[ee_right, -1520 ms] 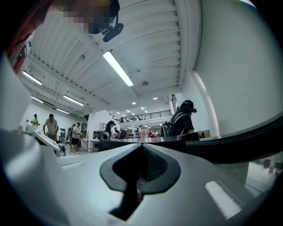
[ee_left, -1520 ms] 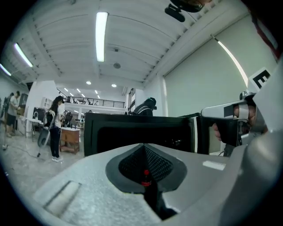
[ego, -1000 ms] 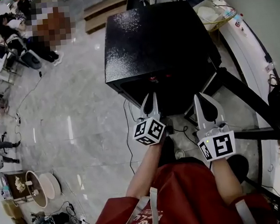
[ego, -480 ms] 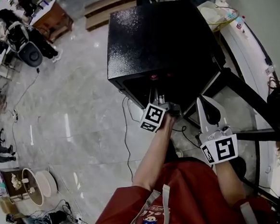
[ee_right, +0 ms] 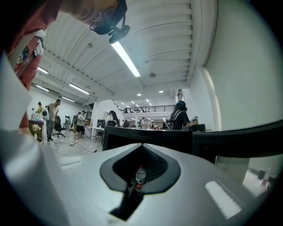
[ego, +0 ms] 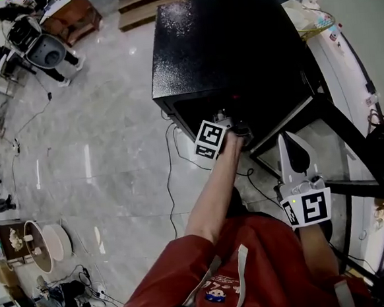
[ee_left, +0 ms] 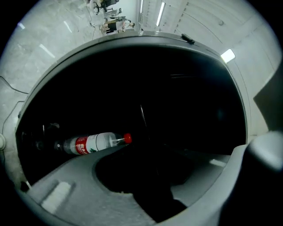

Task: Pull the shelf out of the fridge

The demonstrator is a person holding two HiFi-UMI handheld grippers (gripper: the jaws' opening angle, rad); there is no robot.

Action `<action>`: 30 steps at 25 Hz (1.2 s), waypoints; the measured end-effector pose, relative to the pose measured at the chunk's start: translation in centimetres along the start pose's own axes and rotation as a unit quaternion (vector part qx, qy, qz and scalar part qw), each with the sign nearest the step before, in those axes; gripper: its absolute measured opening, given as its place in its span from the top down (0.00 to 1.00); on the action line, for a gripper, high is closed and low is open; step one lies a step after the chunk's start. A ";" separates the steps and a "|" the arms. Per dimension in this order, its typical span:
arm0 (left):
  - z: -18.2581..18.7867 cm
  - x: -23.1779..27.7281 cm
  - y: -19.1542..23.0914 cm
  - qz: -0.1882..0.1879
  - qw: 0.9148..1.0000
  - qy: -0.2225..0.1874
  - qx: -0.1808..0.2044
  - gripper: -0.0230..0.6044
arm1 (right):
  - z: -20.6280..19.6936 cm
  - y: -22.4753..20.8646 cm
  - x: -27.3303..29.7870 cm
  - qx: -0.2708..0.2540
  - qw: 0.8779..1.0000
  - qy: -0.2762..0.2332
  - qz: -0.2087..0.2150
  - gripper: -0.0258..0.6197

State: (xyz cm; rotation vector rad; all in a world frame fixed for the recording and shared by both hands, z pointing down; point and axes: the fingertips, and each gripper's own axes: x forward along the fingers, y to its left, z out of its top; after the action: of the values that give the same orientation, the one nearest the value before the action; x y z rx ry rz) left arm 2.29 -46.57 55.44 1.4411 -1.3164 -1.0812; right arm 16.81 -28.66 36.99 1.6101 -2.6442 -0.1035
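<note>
— Where are the left tongs (ego: 233,125)?
— Upper centre of the head view, pushed into the front of the black fridge (ego: 230,47). The jaws are opening, with only darkness between them.
— And the shelf?
— Inside that dark interior; I can't pick it out. A red-capped bottle (ee_left: 95,143) lies in there, left of centre.
— The right tongs (ego: 288,145)?
— Lower right, clear of the fridge, jaws together, empty.

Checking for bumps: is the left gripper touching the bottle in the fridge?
Cannot tell. Left gripper view: the left gripper is opening, empty, and one jaw's edge overlaps the lying bottle, hiding any gap.
</note>
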 end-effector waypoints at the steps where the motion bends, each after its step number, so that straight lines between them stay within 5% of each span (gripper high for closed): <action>1: 0.1 0.4 -0.1 -0.003 1.000 -0.002 -0.004 0.74 | -0.1 -0.1 0.1 0.001 1.000 0.002 -0.001 0.96; 11: 0.5 3.7 -0.4 -0.046 0.998 -0.021 -0.043 0.69 | -0.6 -0.3 0.6 -0.005 1.000 0.016 -0.012 0.96; 30: 2.3 7.7 0.2 -0.048 0.992 -0.079 -0.083 0.70 | -2.1 -1.4 1.1 0.033 0.998 0.037 -0.030 0.96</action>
State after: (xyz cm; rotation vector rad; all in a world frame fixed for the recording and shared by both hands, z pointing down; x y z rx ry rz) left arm 0.47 -54.42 54.76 1.3271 -1.2434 -1.3604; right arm 17.67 -30.30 38.94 1.6780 -2.5703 0.0414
